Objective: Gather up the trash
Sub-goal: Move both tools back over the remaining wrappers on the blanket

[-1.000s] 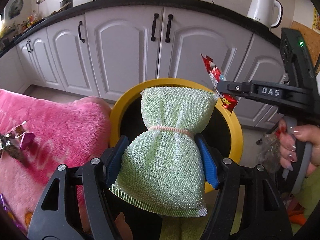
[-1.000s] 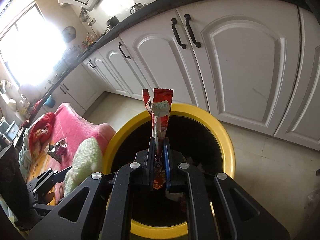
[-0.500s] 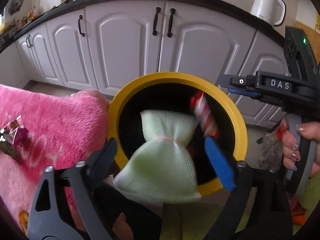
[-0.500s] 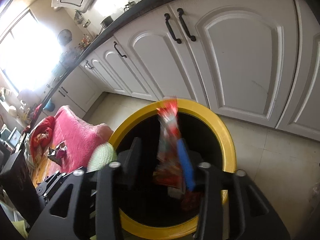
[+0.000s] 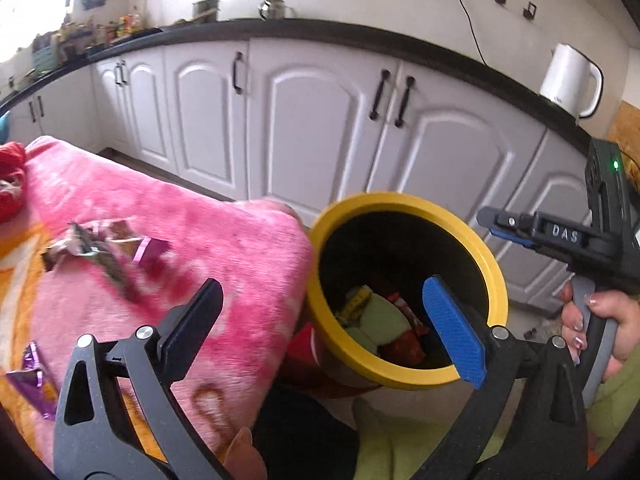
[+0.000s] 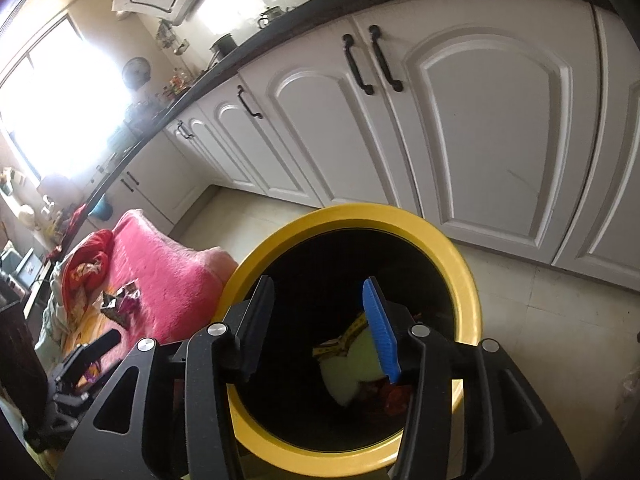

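A yellow-rimmed black bin stands beside a pink blanket. Inside it lie a pale green mesh scrubber and a red snack wrapper. My left gripper hangs over the bin's near left rim, its jaws opening wide with nothing between them. My right gripper is above the bin, its jaws opening and empty; the scrubber and the red wrapper show below it. Crumpled foil wrappers lie on the blanket.
White cupboard doors run behind the bin under a dark counter with a white kettle. A purple foil scrap lies near the blanket's front edge. A hand holds the right gripper's handle. Tiled floor lies right of the bin.
Both grippers opened. The green scrubber dropped from the left one and the red wrapper from the right one into the bin. The left gripper swung left toward the blanket.
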